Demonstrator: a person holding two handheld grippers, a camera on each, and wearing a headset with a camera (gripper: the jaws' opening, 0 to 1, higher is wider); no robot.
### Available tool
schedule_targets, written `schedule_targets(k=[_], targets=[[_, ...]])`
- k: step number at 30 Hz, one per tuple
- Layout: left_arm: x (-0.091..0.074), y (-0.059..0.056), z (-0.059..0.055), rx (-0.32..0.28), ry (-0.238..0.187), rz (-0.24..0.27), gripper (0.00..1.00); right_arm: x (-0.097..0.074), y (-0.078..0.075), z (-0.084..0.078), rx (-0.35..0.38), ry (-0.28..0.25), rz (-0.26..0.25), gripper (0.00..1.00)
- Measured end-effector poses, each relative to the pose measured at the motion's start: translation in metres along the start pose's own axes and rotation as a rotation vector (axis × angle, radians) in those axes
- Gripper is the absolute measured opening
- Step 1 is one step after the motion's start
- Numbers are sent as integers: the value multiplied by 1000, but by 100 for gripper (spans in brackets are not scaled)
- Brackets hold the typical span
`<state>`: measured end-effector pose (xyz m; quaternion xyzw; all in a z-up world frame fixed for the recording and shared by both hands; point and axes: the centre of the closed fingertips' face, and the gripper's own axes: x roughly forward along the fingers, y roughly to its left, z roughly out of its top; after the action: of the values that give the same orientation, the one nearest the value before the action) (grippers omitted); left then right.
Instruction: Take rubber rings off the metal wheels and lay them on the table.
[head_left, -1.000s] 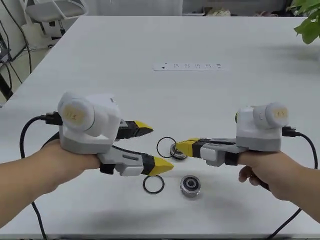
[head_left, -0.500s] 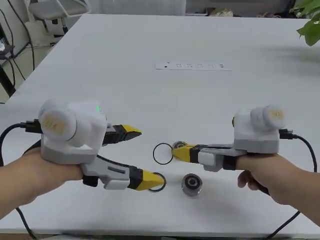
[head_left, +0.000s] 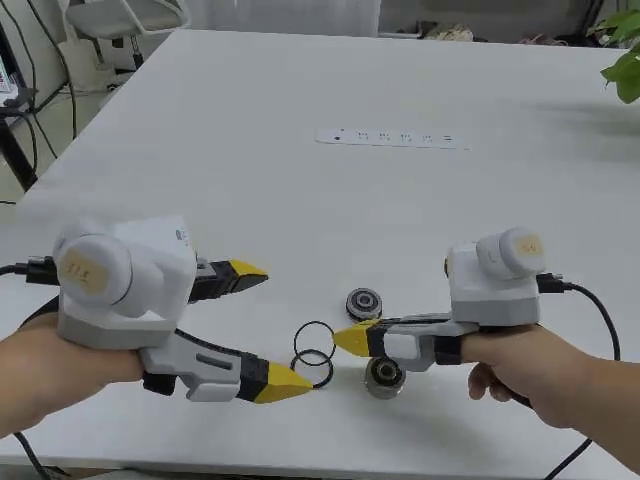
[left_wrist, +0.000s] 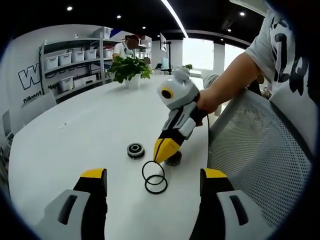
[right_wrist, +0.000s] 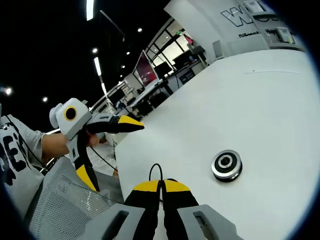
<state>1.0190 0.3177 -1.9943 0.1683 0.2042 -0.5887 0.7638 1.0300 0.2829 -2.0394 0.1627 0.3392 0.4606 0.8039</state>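
My right tongs (head_left: 350, 338) are clenched, and the tips look to be pinching the edge of a rubber ring (head_left: 313, 337). The ring lies flat straight off the tips, toward my left. I can't tell if it's touching the table (head_left: 300, 180) yet. It overlaps the second ring (head_left: 313, 368). My left tongs (head_left: 265, 327) are released, jaws wide, tips short of both rings. Right is nearer, so I reckon the next move is just letting go. Far wheel (head_left: 363, 303) sits beside the right tongs, near wheel (head_left: 385, 376) under them.

I can read only a big cut-off "W" on the wall (left_wrist: 29, 77), far ahead and left of my left tool (left_wrist: 154, 175); the smaller lettering below is blurred.
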Motion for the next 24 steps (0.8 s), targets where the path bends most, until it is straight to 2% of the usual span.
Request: schedule_targets(k=[11,24], targets=[[-6,-3,-12,-23,19,6,74,9,-1,-18,-49,86,-23,0],[-9,0,-16,-41,22,25,73,11,-9,-23,-70,108,-57,0]])
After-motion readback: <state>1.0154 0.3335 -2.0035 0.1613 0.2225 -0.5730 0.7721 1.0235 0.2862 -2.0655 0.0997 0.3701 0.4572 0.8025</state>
